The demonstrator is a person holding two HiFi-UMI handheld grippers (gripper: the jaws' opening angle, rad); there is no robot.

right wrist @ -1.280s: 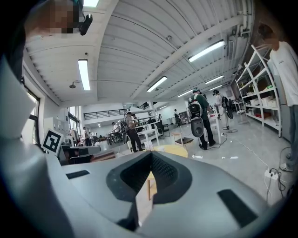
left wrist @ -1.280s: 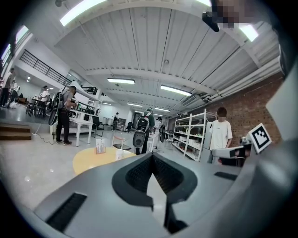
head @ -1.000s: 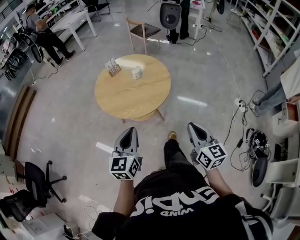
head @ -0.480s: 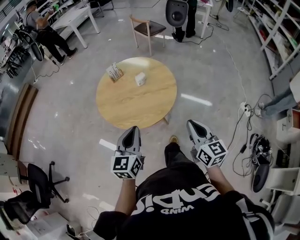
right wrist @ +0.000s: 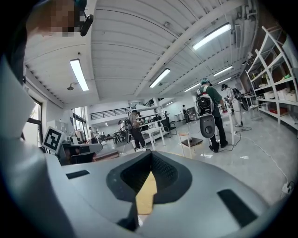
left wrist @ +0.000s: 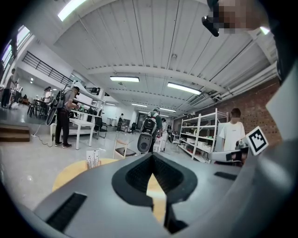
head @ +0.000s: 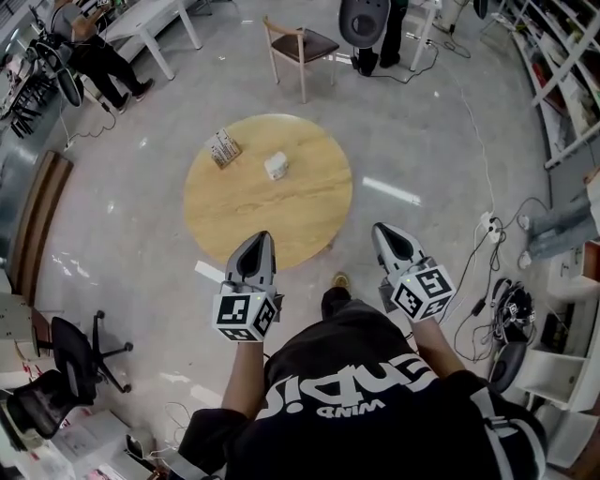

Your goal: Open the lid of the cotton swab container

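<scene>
A round wooden table (head: 267, 202) stands on the grey floor ahead of me. On its far left part sits a small clear container of upright sticks (head: 223, 147), also in the left gripper view as the container (left wrist: 93, 158). A small white box (head: 276, 166) lies to its right. My left gripper (head: 255, 246) is shut and empty, its tip over the table's near edge. My right gripper (head: 386, 234) is shut and empty too, over the floor to the table's right. Both are far from the container. The shut jaws fill the lower part of both gripper views, left gripper (left wrist: 152, 156) and right gripper (right wrist: 150, 154).
A wooden chair (head: 300, 47) stands behind the table. A person with a backpack machine (head: 370, 23) is beyond it. Another person (head: 89, 52) works at a white table, upper left. An office chair (head: 70, 361) is at lower left. Cables (head: 487, 230) and shelves (head: 572, 56) line the right.
I have walked toward the table, so it lies closer below me. Both grippers have moved forward together; the left one now overlaps the table's near edge. Both stay shut.
</scene>
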